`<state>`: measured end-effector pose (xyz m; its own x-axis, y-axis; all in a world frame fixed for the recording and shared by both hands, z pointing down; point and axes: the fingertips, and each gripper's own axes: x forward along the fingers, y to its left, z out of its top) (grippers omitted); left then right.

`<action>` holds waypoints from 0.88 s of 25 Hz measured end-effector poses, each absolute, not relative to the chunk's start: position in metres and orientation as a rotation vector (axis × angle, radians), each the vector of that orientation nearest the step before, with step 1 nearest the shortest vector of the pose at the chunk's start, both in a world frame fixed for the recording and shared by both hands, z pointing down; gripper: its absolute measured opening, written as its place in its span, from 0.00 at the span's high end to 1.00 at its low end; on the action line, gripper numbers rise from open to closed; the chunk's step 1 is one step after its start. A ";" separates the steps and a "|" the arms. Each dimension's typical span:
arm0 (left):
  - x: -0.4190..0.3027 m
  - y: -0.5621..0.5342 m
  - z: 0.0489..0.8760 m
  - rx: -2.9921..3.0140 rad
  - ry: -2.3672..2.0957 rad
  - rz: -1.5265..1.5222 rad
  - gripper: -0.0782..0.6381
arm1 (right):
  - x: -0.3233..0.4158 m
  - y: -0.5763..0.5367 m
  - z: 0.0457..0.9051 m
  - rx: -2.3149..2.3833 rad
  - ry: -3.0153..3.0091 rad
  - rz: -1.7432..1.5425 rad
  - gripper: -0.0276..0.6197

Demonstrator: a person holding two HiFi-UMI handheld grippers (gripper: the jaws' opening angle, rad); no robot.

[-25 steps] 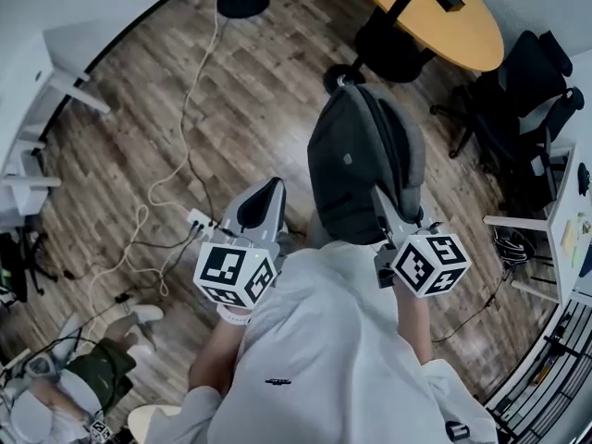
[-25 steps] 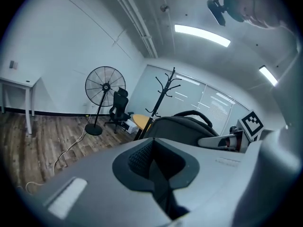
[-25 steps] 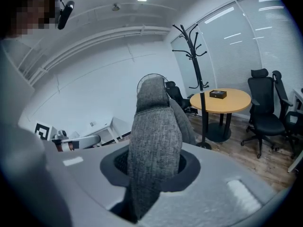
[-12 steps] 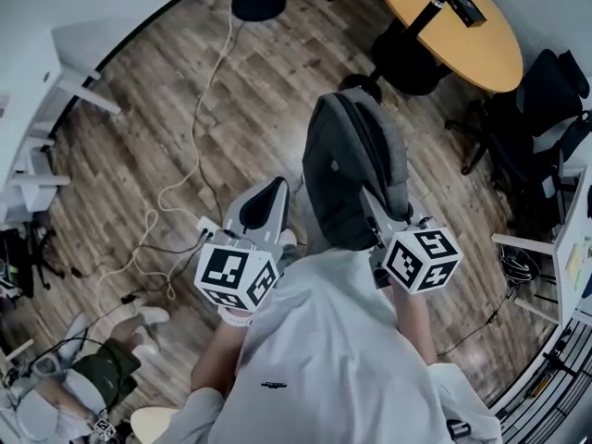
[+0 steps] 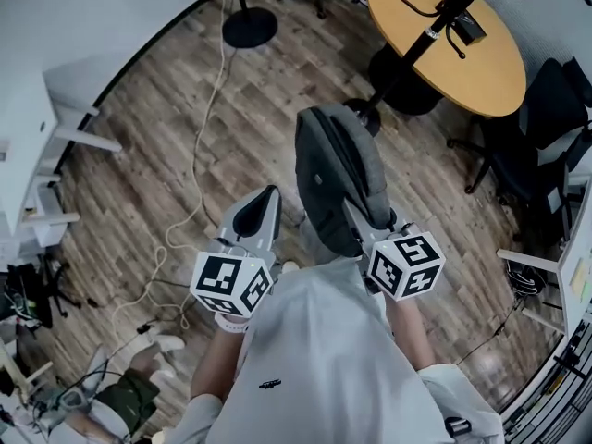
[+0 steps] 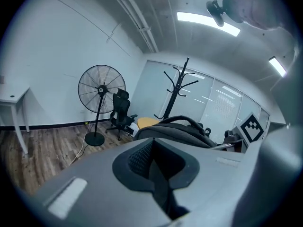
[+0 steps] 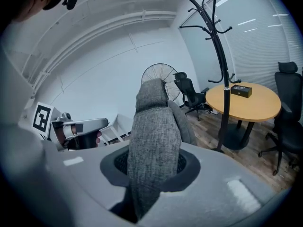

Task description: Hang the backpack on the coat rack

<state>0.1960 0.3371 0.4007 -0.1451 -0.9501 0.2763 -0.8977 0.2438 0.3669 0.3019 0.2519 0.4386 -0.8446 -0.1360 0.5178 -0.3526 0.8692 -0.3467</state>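
Observation:
A grey backpack [image 5: 335, 174] hangs upright in front of me, top uppermost. My right gripper [image 5: 357, 214] is shut on its grey knit strap [image 7: 154, 136], which rises straight out of the jaws in the right gripper view. The left gripper [image 5: 262, 202] is beside the backpack's left side, apart from it, shut and holding nothing; its own view shows the backpack [image 6: 176, 132] to its right. The black coat rack [image 5: 433, 28] stands just beyond the backpack, its base [image 5: 362, 115] near the backpack's top. Its hooks [image 7: 208, 18] show high up in the right gripper view.
A round yellow table [image 5: 481, 58] stands behind the rack, with black office chairs [image 5: 546, 128] at the right. A floor fan's base [image 5: 250, 28] is at the far middle, and a white cable [image 5: 199, 146] runs across the wood floor. White desks [image 5: 37, 155] line the left wall.
Both grippers and the backpack have moved forward towards the coat rack. The rack's pole and hooks have come into the head view, and the backpack's top now sits near its base.

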 end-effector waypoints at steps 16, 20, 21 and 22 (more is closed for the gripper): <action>0.152 0.188 0.376 1.767 -2.059 -0.160 0.87 | 0.231 0.124 0.415 0.313 -2.633 0.589 0.80; 0.131 0.169 0.379 1.792 -2.032 -0.166 0.87 | 0.214 0.109 0.415 0.361 -2.633 0.602 0.80; 0.126 0.163 0.379 1.807 -2.019 -0.167 0.87 | 0.209 0.105 0.415 0.375 -2.632 0.607 0.80; 0.120 0.155 0.380 1.825 -2.005 -0.168 0.87 | 0.203 0.100 0.416 0.390 -2.631 0.612 0.80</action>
<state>0.1203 0.1546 0.3798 -0.0488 -0.9731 0.2251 -0.9221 0.1305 0.3642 0.2032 0.1000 0.4156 -0.8771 -0.1740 0.4477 -0.3538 0.8645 -0.3572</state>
